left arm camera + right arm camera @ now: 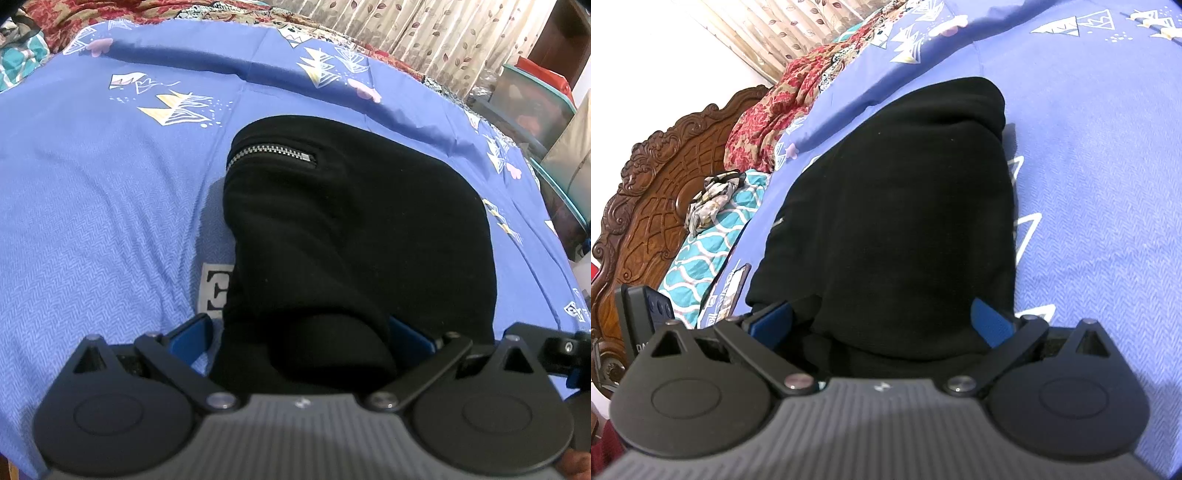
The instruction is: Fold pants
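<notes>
Black pants [351, 221] lie bunched on a blue patterned bedsheet [92, 203]; a silver zip pocket [273, 151] shows at their far left. My left gripper [301, 332] has its blue fingers [194, 328] wide apart, with a fold of the black cloth filling the gap between them. In the right wrist view the pants [905, 206] stretch away from my right gripper [882, 321], whose blue fingers [990, 321] also stand wide apart around a thick fold of the cloth. The fingertips are hidden by fabric in both views.
A carved wooden headboard [646, 206] and a teal patterned pillow [713, 236] lie left of the pants. A red floral blanket [775, 110] is bunched beyond. A phone [738, 284] lies by the pillow. Plastic storage bins [532, 107] and curtains [424, 37] stand beside the bed.
</notes>
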`<state>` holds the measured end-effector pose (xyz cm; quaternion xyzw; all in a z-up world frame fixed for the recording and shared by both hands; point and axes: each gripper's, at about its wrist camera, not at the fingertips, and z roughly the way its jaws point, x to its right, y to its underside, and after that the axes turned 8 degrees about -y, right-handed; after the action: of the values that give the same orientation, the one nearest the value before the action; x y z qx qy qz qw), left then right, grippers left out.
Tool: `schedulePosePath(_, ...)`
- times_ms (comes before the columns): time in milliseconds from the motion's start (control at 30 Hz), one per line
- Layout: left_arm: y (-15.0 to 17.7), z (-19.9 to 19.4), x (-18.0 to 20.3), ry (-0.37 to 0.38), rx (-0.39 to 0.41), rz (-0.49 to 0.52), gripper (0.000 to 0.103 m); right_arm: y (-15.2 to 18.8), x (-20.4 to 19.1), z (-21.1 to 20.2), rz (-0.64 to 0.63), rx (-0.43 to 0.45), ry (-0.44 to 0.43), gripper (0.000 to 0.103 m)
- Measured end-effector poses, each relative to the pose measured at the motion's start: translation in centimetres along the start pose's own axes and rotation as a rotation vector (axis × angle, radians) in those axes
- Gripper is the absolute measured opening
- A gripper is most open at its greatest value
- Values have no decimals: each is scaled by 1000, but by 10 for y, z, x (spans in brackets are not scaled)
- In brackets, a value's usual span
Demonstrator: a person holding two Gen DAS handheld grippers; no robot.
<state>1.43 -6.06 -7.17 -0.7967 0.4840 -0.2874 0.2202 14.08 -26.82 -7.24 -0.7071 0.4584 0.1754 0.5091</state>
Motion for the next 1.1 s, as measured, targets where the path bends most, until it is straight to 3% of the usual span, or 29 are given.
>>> schedulePosePath(367, -9, -8, -3, 30, -24, 20, 103, 1, -3, 1, -1, -9, 2, 103)
schedulePosePath(533, -18, -57, -31, 120, 93, -19, 103, -1, -21, -14, -68, -59, 19, 103)
schedulePosePath(667, -39, -74, -59, 140, 113, -86, 103, 2, -30, -41, -124, 8, 3, 103)
schedulePosePath(867, -76, -38, -68, 231, 31, -139, 103, -24, -8, -64, -64, 130, 59, 103)
schedulePosePath(1100, -76, 31, -38, 264, -146, -85, 103, -50, 20, -33, 11, 81, 54, 99)
